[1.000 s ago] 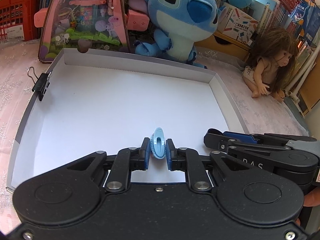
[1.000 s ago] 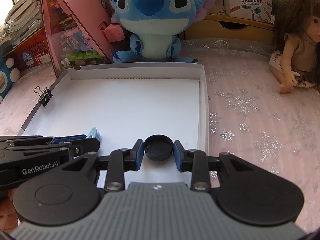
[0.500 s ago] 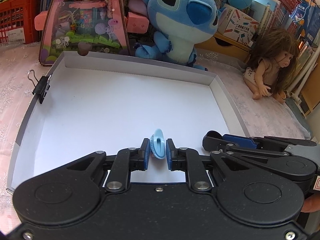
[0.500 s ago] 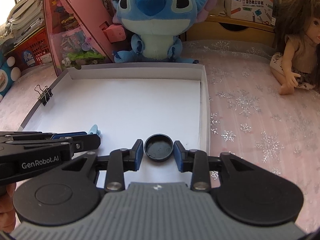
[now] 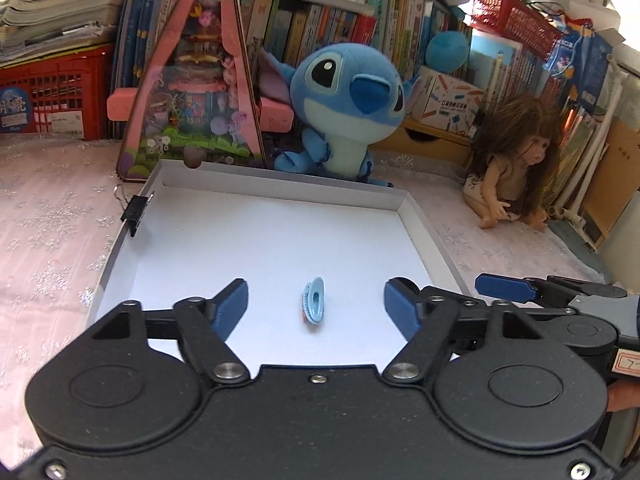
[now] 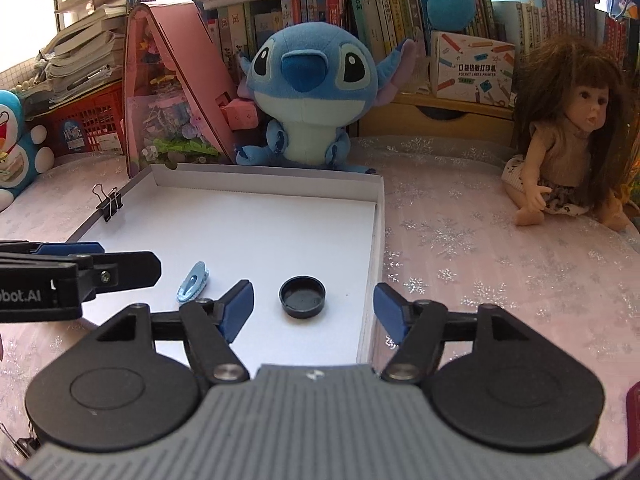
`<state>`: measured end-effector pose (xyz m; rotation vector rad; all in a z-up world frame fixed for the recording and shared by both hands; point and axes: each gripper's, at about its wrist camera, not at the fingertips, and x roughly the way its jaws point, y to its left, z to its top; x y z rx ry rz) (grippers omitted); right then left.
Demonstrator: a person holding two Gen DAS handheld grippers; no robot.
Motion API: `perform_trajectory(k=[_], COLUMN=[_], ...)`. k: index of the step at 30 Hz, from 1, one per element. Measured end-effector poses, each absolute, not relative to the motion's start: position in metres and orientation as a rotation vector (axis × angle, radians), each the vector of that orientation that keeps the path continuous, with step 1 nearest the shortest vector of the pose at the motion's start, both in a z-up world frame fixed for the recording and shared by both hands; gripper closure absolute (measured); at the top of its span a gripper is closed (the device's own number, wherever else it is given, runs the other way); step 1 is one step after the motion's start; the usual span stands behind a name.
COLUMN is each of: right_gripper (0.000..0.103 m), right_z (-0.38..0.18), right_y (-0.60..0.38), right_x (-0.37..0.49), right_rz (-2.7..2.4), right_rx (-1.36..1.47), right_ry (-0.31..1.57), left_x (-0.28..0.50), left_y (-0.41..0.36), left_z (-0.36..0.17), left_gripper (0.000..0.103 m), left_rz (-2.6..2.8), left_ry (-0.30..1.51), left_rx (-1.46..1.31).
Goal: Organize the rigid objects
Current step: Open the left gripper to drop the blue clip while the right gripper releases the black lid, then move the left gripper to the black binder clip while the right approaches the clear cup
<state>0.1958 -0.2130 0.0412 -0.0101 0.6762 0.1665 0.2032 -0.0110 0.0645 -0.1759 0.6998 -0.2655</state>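
- Left gripper [image 5: 316, 306]: jaws opening, pads clear of the blue clip [image 5: 313, 306] lying on the white tray [image 5: 280, 184], lower centre of frame.
- Right gripper [image 6: 313, 306]: jaws opening, black cap [image 6: 302, 297] resting free between them, near the tray's right wall.

Both views are fisheye, each mounted behind its own claw and looking forward and steeply down along the fingers.

Left wrist view: sits low and close over the near edge of the white tray [image 5: 424, 232], facing the far edge of the counter [image 5: 48, 216] and the bookshelf [image 5: 320, 28] behind it. The left claw [image 5: 316, 308] fills the lower frame; the right claw [image 5: 452, 288] enters at the right.

Right wrist view: sits equally near, over the tray's near right corner, facing the same far edge.

Shared by both: the tray floor, the blue clip [image 5: 313, 306] [image 6: 193, 282], the binder clip [image 5: 135, 210] [image 6: 108, 205], the blue plush [image 5: 352, 108] [image 6: 312, 96] and the doll [image 5: 516, 164] [image 6: 572, 140].
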Motion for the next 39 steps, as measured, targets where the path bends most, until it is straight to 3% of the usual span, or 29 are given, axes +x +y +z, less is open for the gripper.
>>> perform_trajectory(k=[5,14,31,39], right_gripper=[0.016,0.012,0.011,0.011], right_z=[0.042,0.038,0.012,0.000], right_y=[-0.213,-0.213,-0.204,-0.189], right_x=[0.168,0.117,0.037,0.016], right_rz=[0.176,0.209,0.257,0.268], right_rx=[-0.028,-0.015,-0.039,-0.090], right_ry=[0.613,0.547,0.469,0.436], left_x=[0.170,0.116,0.040,0.018], left_y=[-0.002,0.004,0.024,0.028], left_z=[0.067,0.062,0.036,0.020], left_gripper=[0.022,0.018,0.018,0.023], left_rz=[-0.258,-0.293,-0.317,-0.311], left_ry=[0.651,0.612,0.551,0.539], left_rx=[-0.176,-0.185,-0.150,-0.120])
